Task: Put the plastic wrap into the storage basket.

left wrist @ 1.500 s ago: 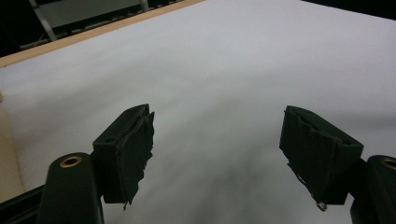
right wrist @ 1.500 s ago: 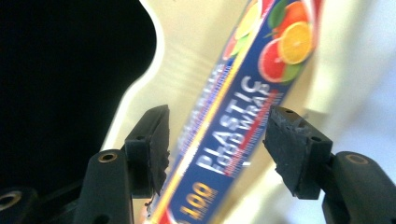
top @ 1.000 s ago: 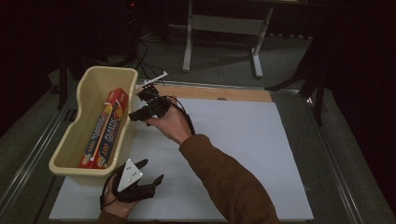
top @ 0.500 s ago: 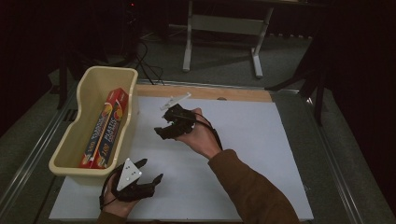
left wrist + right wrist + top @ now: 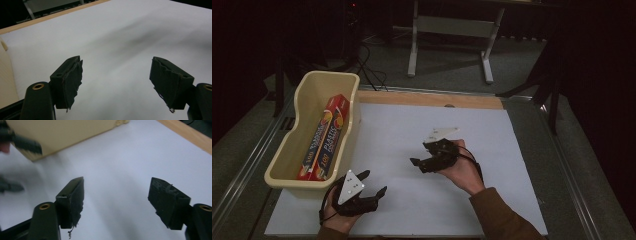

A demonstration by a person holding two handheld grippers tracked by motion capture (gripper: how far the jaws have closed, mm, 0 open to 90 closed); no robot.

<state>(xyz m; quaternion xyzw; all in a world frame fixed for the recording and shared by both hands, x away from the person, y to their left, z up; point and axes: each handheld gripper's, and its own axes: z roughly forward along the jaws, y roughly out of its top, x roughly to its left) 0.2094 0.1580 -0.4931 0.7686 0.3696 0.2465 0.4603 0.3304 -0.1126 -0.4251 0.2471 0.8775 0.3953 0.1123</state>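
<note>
1. Left hand-held gripper: near edge of the worktop, just in front of the bin's near wall. Jaws spread wide, nothing between them; its own view looks over bare white sheet. Hand low, gripper pointing up-right across the sheet, grey plate on top.
2. Right hand-held gripper: mid-sheet, well apart from the bin. Jaws have just been opening, now released and empty; its own view shows white sheet between the pads. It points left toward the bin, palm under the body, forearm coming in from the lower right.
3. Bin: cream plastic tub on the left side of the sheet. The plastic wrap box, red and orange, lies lengthwise inside, leaning along the right-hand wall.
4. Step, my read: placing is done, since the box is in the bin and both grippers are free of it. This looks like the retreat phase.
5. Next move, my read: nothing left on the sheet to pick, so park the right gripper near the front edge, level with the left, keeping clear of the bin rim.
6. Far: wooden strip along the worktop's back edge, then a dark floor with a metal stand.
</note>
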